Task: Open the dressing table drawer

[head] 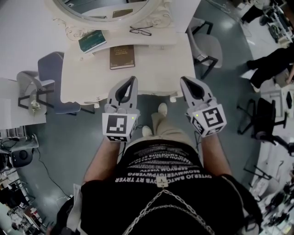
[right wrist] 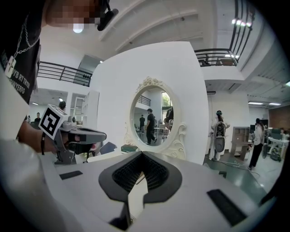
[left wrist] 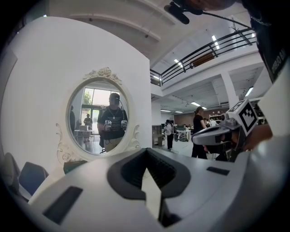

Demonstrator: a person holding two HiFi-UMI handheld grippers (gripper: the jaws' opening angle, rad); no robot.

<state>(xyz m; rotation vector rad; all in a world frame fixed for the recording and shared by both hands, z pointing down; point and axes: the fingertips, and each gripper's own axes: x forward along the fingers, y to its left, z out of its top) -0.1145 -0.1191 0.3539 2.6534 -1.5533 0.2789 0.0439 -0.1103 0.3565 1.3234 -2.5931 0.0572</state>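
The white dressing table [head: 151, 73] stands straight ahead, with its oval mirror [head: 110, 11] at the back. From the head view the drawer front under the table's near edge is hidden. My left gripper [head: 133, 79] hangs over the near edge at the left, jaws together and empty. My right gripper [head: 183, 79] is level with it at the right, also shut on nothing. The left gripper [left wrist: 146, 152] points at the mirror [left wrist: 97, 115]. The right gripper [right wrist: 142, 154] faces the mirror [right wrist: 156, 115] from the other side. Neither gripper touches the table.
On the tabletop lie a brown book [head: 122, 57], a green book [head: 92, 41] and black glasses [head: 140, 31]. A blue-grey chair [head: 53, 75] stands left of the table, a grey chair [head: 206, 46] right. Desks, office chairs and people fill the hall at the right.
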